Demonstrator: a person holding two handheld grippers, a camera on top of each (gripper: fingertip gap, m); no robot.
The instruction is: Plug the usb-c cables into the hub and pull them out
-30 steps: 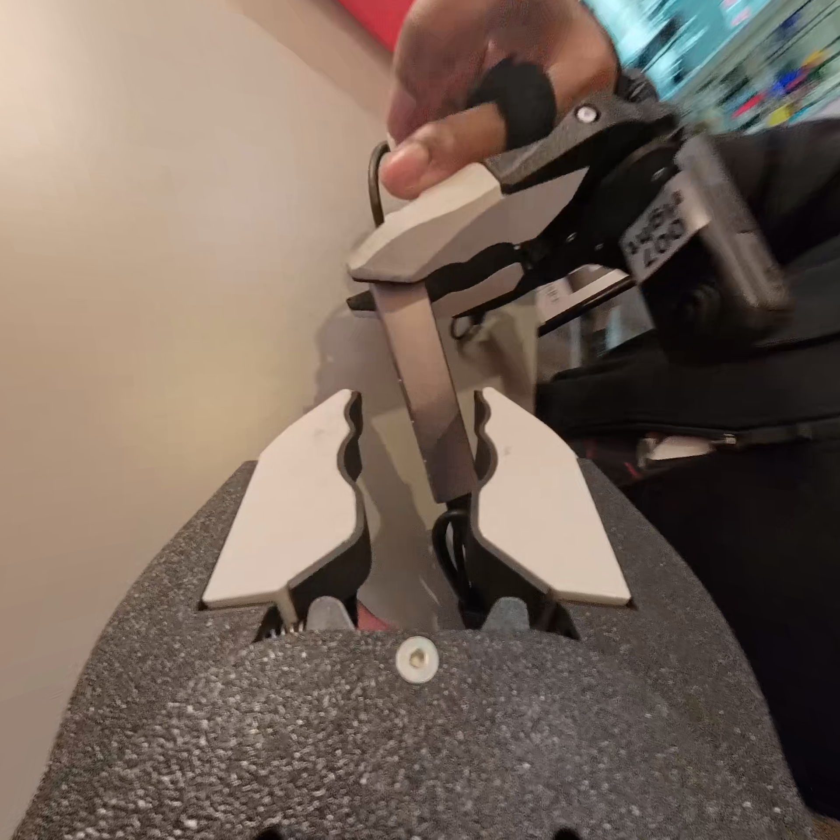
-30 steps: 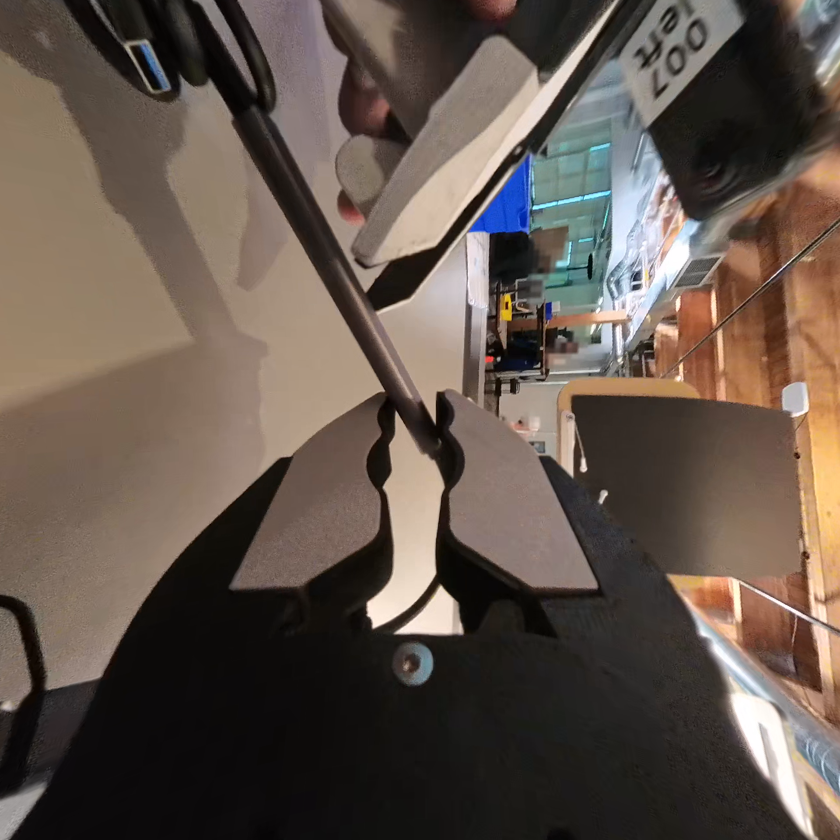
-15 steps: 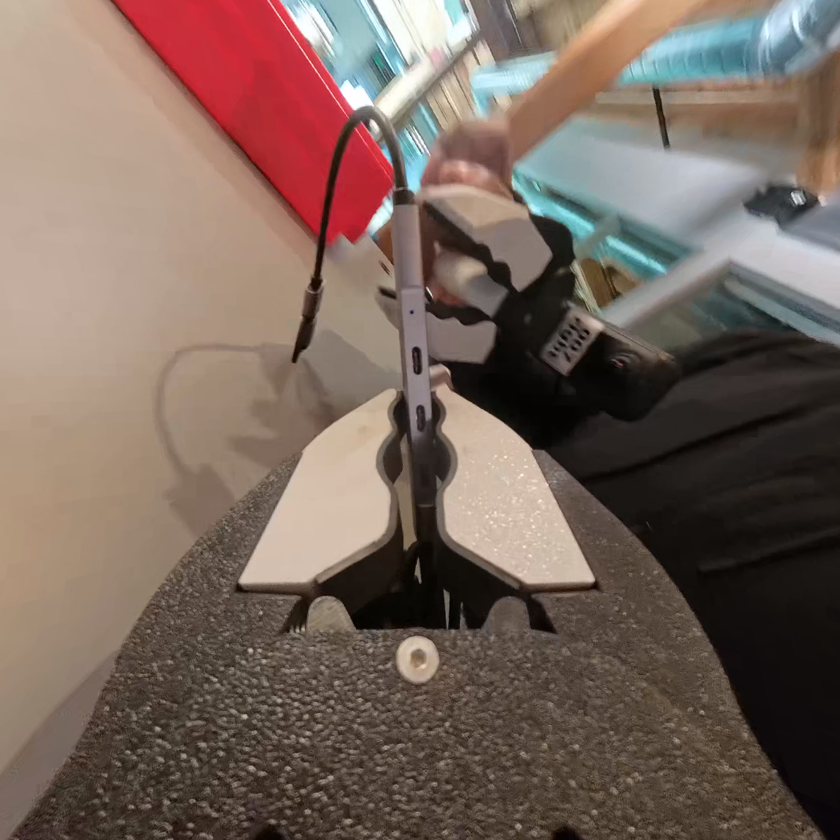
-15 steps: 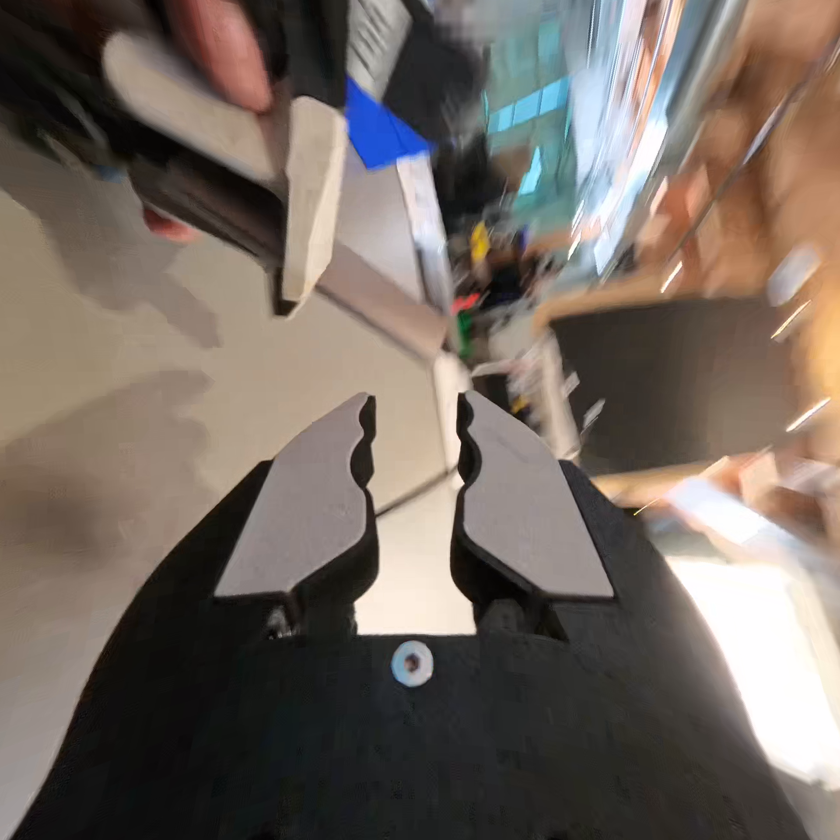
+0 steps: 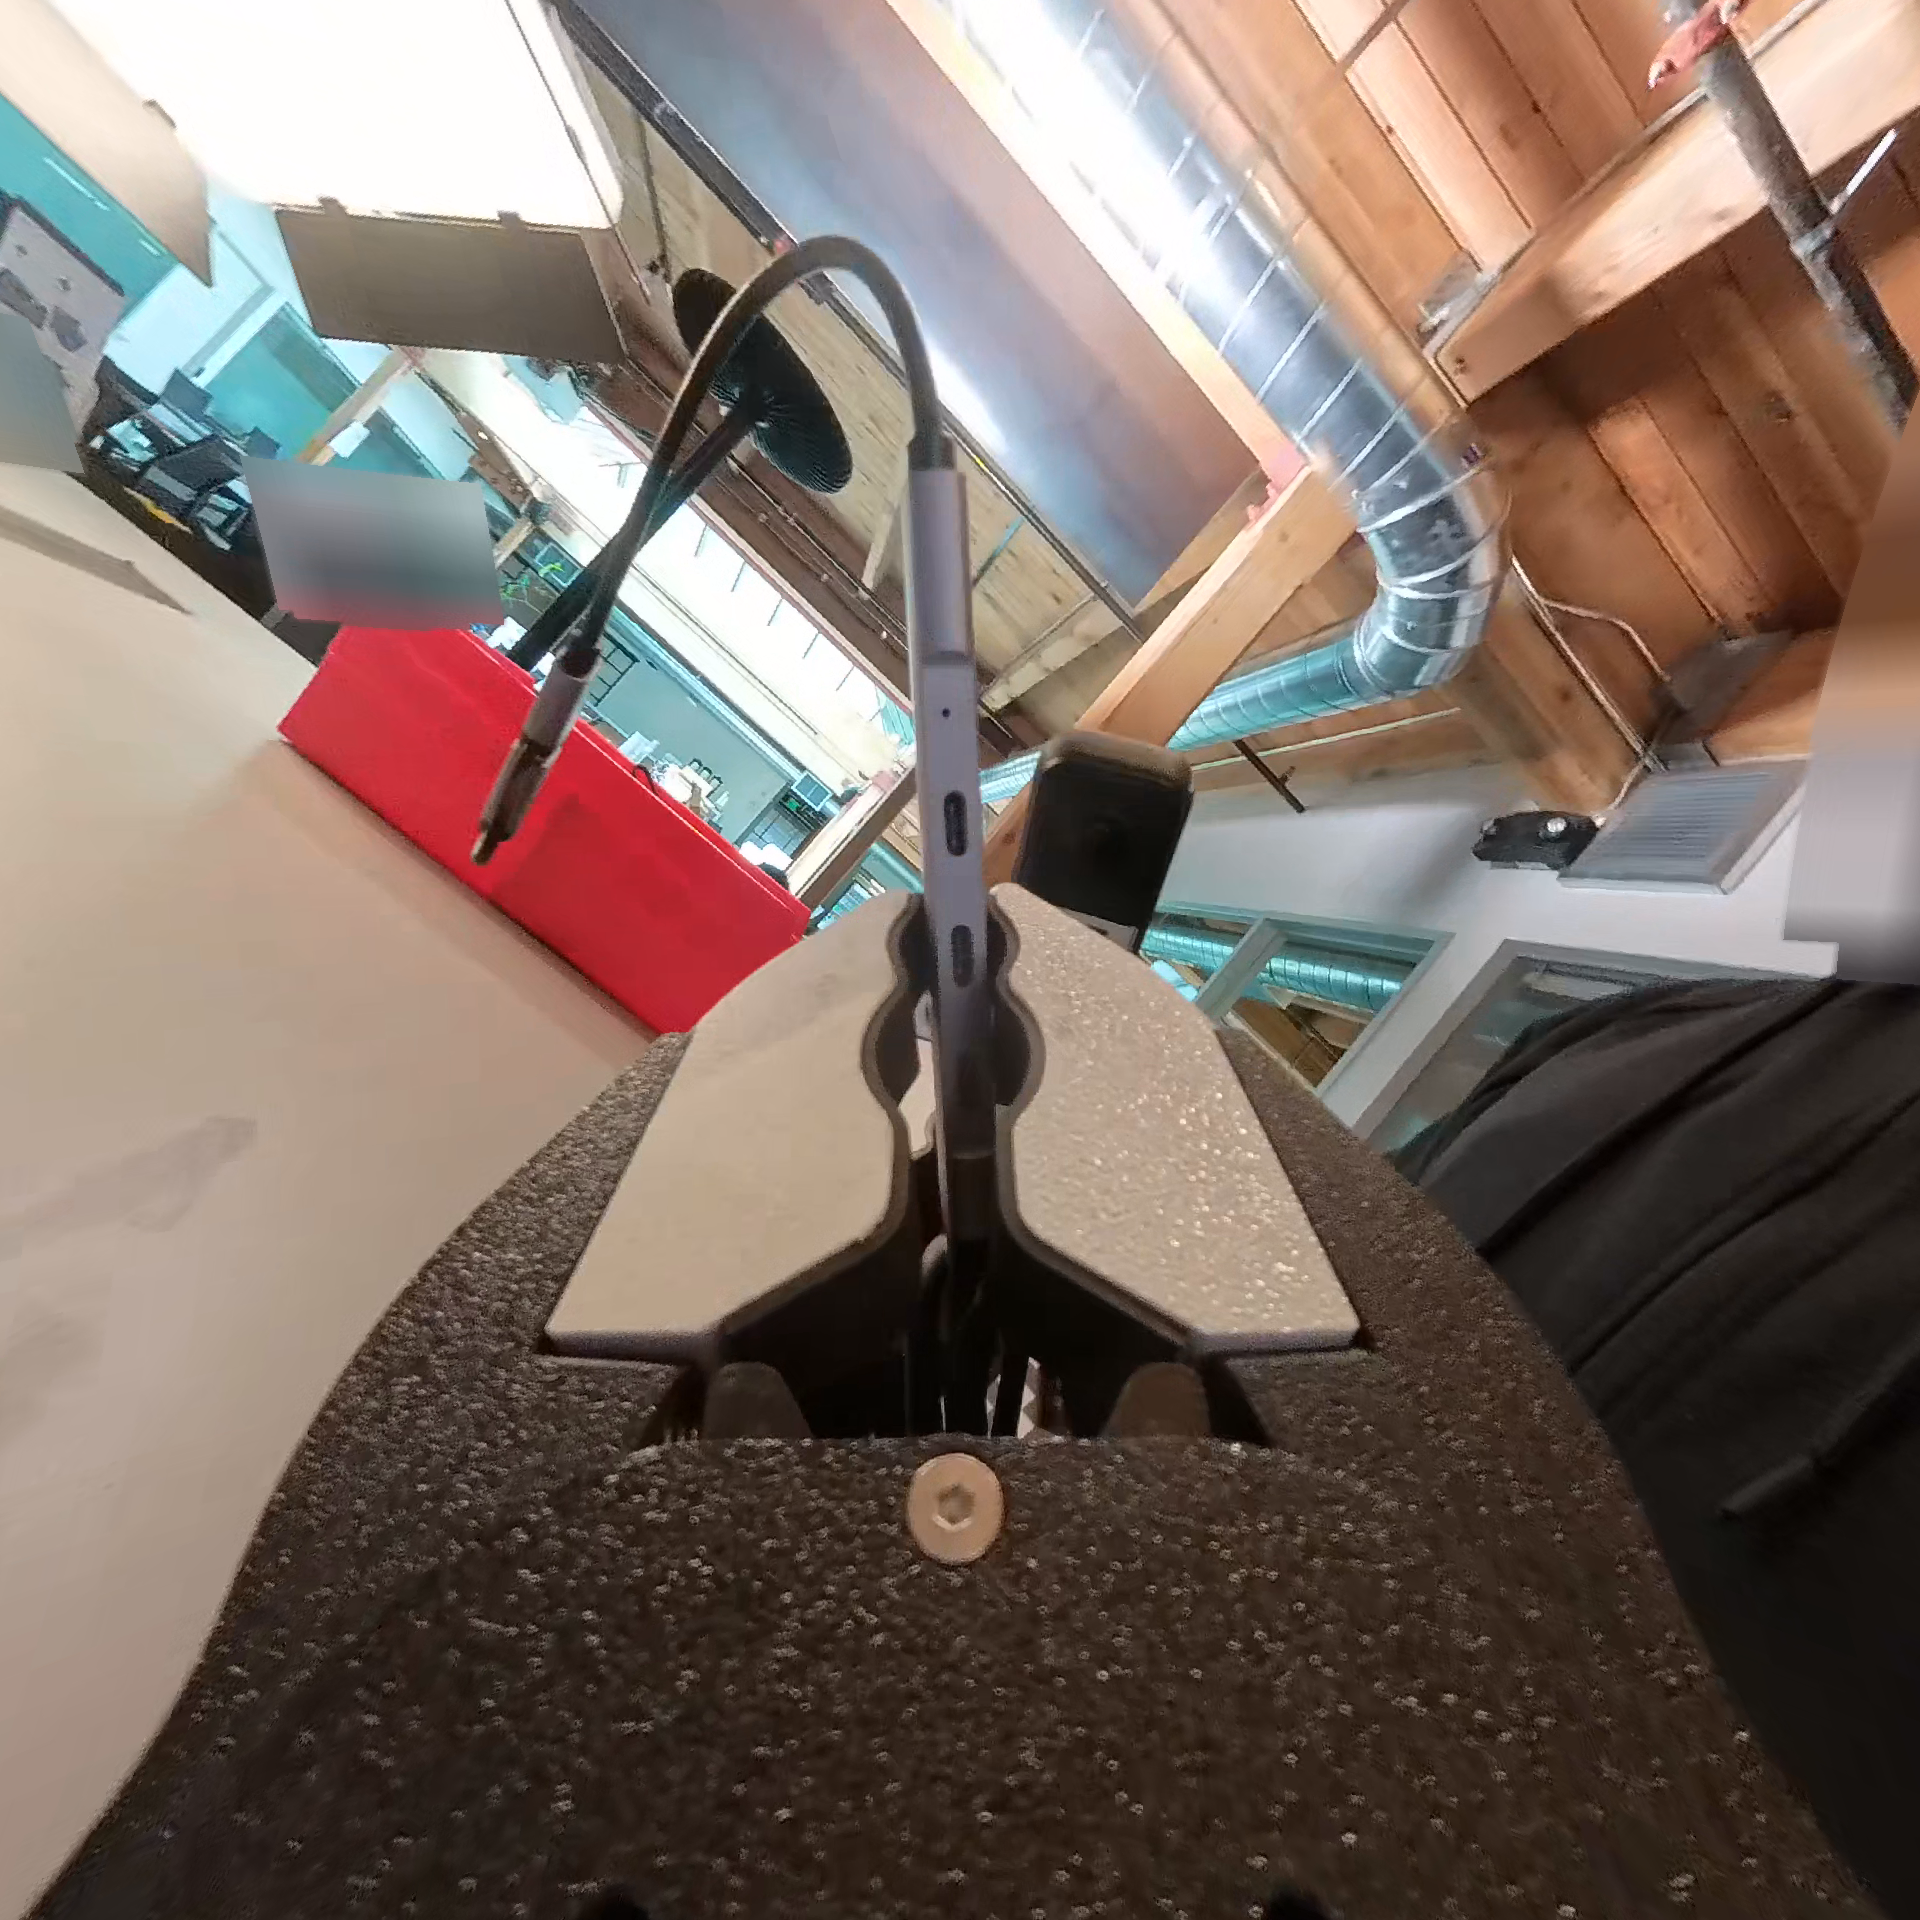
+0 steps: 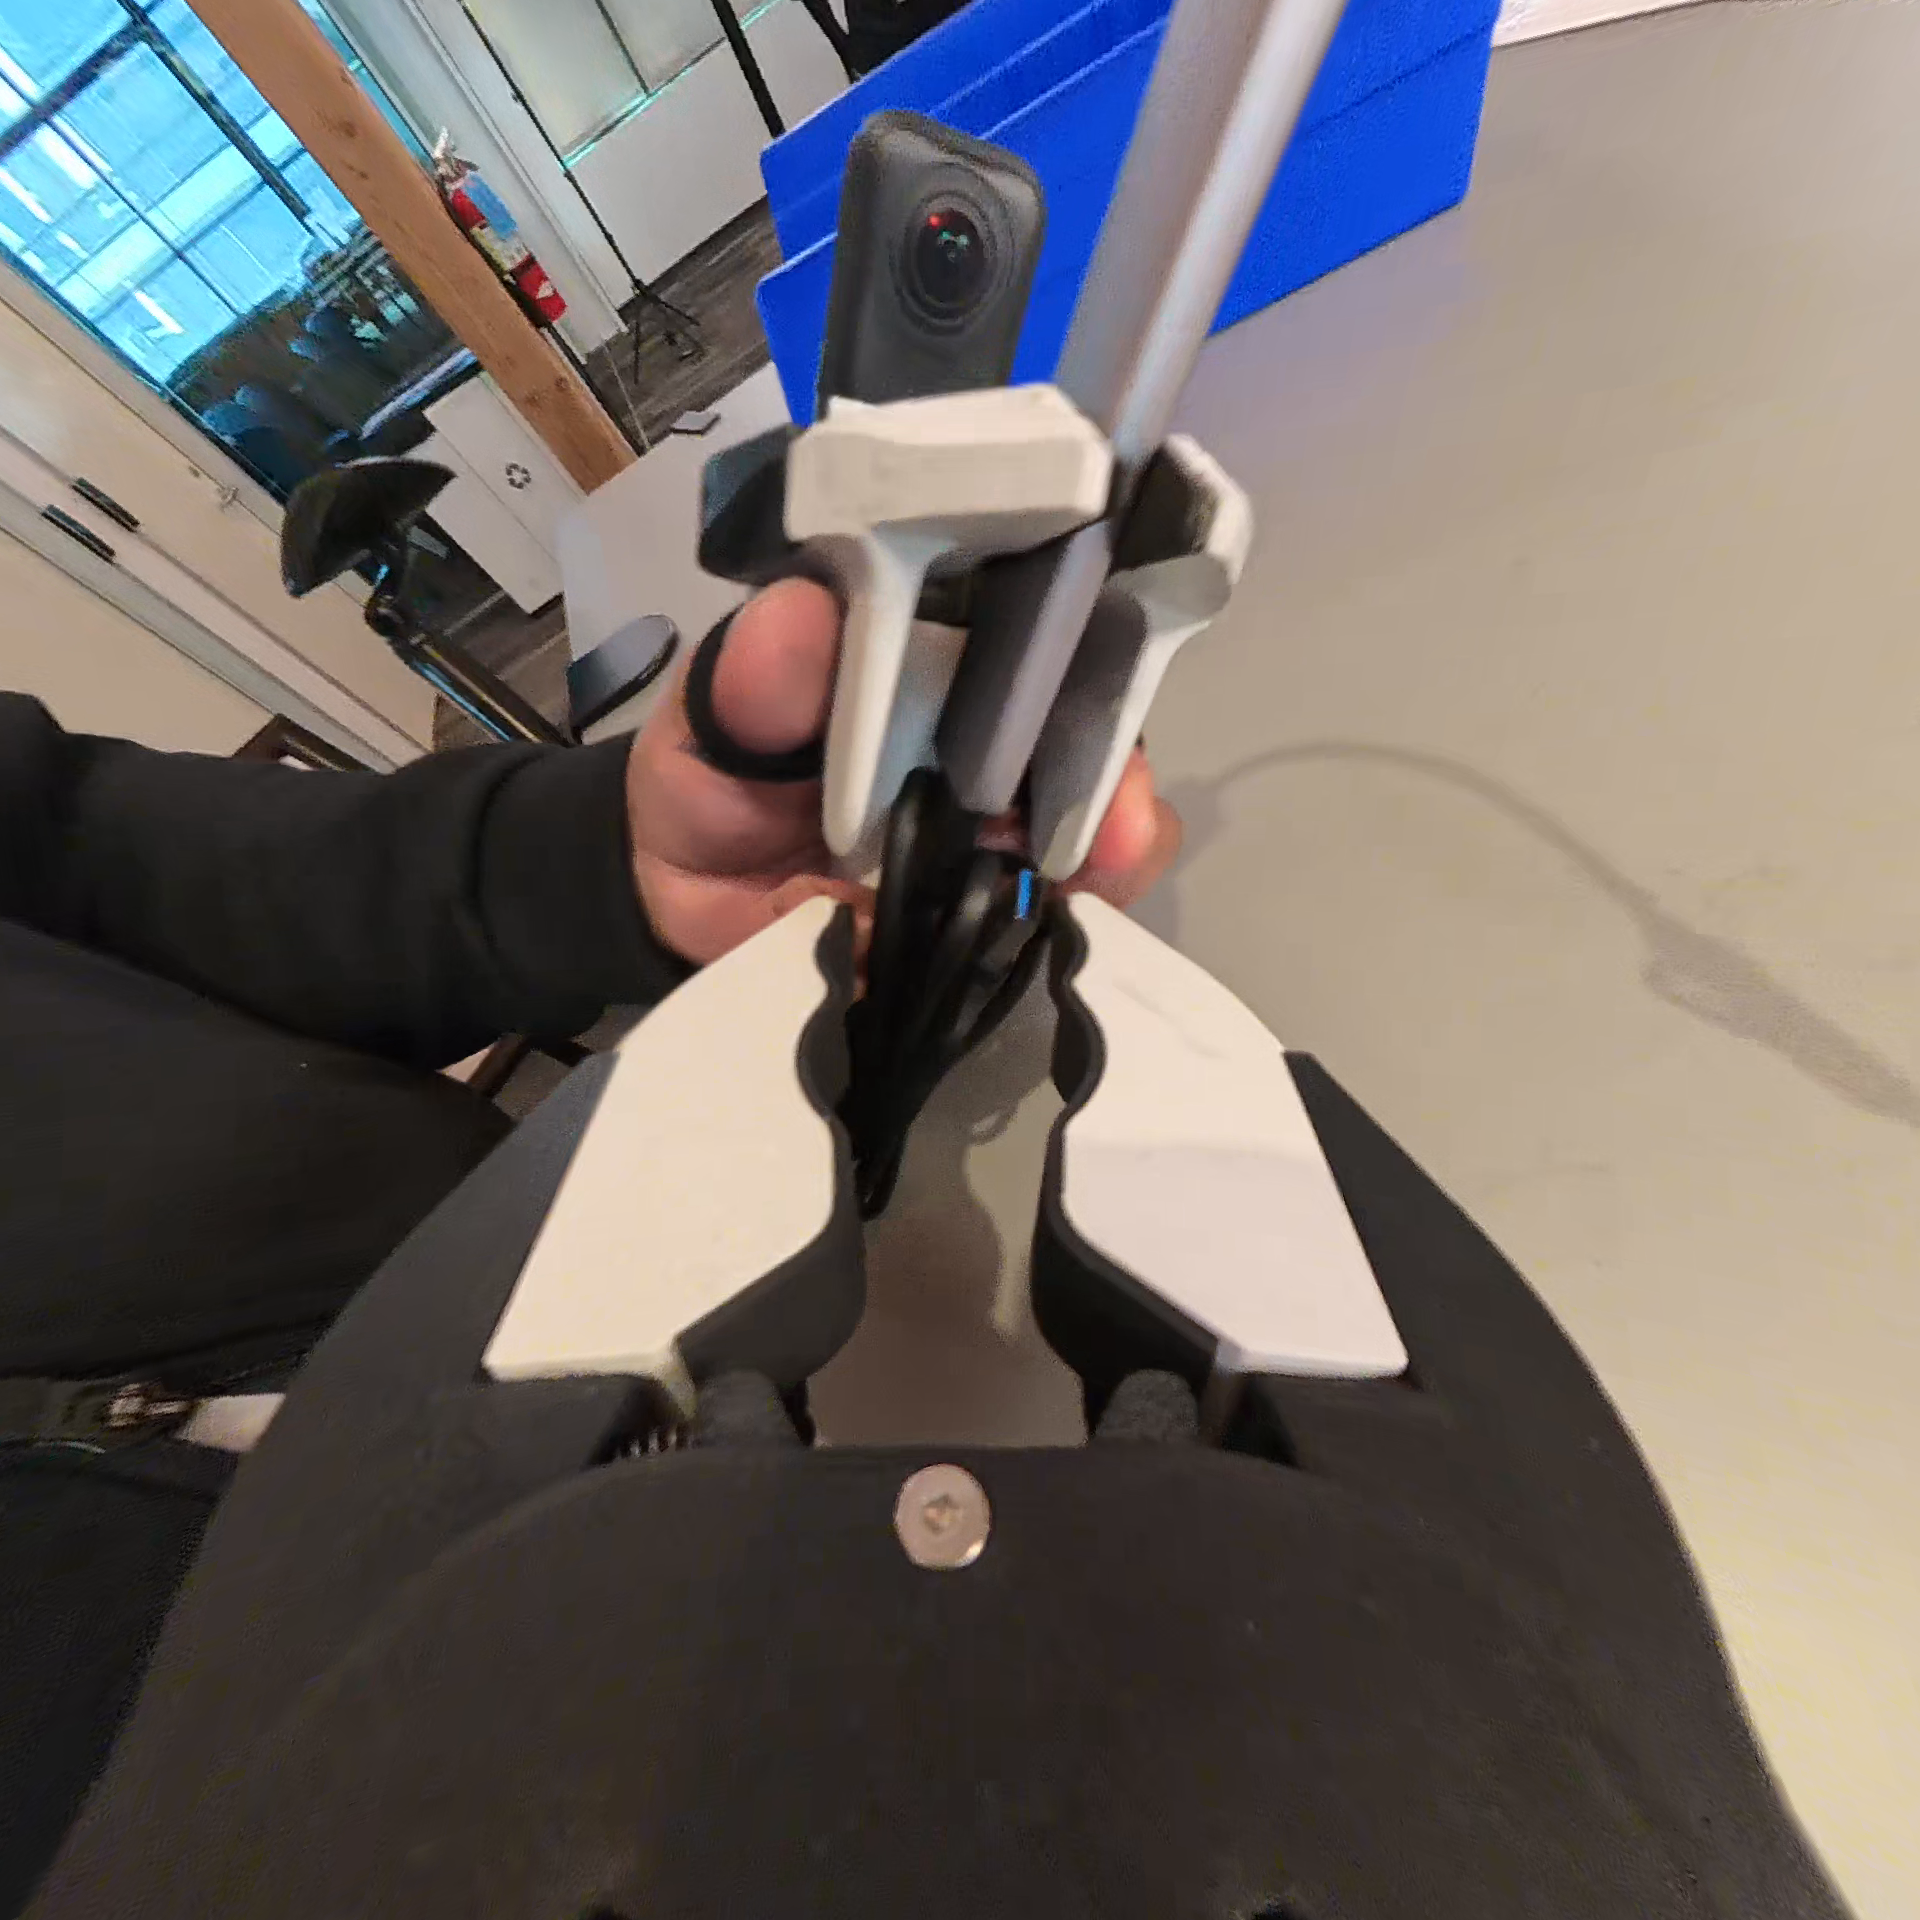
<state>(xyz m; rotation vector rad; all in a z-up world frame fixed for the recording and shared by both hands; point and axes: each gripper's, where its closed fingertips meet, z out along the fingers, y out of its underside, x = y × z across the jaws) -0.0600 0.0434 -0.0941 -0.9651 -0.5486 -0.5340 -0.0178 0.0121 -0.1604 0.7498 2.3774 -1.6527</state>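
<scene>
Slim grey metal usb-c hub (image 5: pixel 948 790) stands almost upright, pinched at its lower part between the two pale fingers of the left tool (image 5: pixel 951 971). Going left to right in the left wrist view, a pale desk (image 5: pixel 187 1039) comes first, then a red box (image 5: pixel 582 831) sitting on it. Next hangs the short black cable with a grey plug (image 5: pixel 540 727). It bends over from the top of the hub and its plug end hangs free in the air, touching nothing. Two small oval ports show on the thin edge of the hub, and both are bare. Just right of the hub, behind the fingers, peeks a black camera (image 5: pixel 1101 831). A dark sleeve (image 5: pixel 1662 1195) fills the right side.

In the right wrist view, a person's hand (image 6: pixel 727 790) in a black sleeve holds the left tool (image 6: pixel 1117 499), which grips the hub (image 6: pixel 1164 312) tight. A black loop of cable (image 6: pixel 914 997) hangs from the bottom of the hub, down into the gap of the right tool (image 6: pixel 945 987). The right tool's fingers stand apart and do not squeeze the loop, though it lies close against the left-hand finger. A blue box (image 6: pixel 1351 177) sits on the grey desk (image 6: pixel 1558 935) behind.
</scene>
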